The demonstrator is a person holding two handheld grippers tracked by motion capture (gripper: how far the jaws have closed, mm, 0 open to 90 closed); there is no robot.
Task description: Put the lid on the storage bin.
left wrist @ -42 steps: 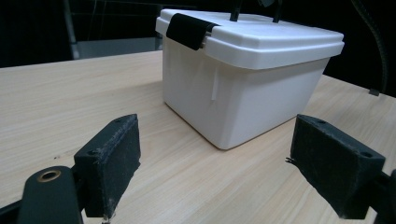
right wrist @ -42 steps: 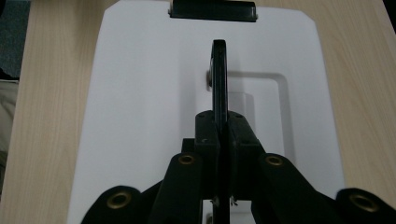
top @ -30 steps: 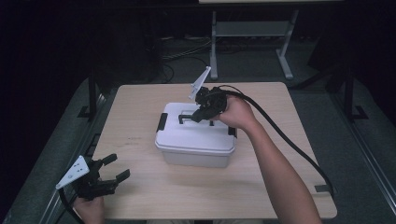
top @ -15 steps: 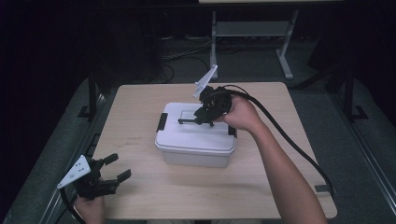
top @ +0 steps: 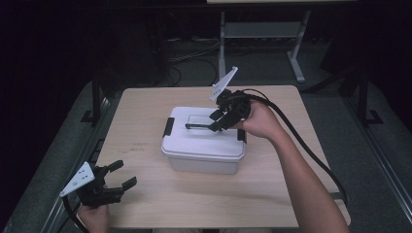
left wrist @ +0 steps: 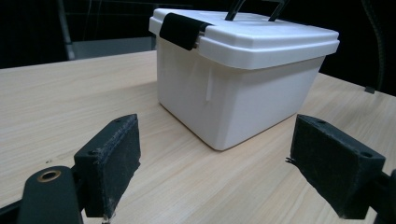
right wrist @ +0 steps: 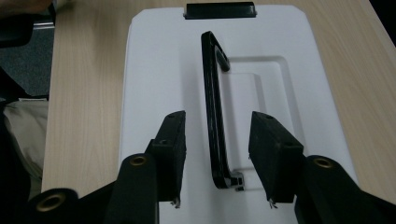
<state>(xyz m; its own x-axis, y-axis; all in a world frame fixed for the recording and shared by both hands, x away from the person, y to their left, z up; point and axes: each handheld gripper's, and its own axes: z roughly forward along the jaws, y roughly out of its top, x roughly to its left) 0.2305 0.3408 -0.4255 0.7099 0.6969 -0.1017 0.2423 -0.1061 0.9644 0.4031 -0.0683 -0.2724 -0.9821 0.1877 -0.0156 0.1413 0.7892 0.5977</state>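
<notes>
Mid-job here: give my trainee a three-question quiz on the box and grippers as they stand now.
1. True or false: the right gripper pads press the handle.
2. The box lid is: A on, B off, C tilted.
3. Which gripper rests near the table edge, away from the box?

Key: 1 false, the jaws have just been opening and the handle stands free between them; 2 A, side latch down; 3 the left gripper, open.

Wooden table (top: 145, 145); dark floor with cables (top: 189, 58); grey metal stand (top: 262, 34) beyond table.
</notes>
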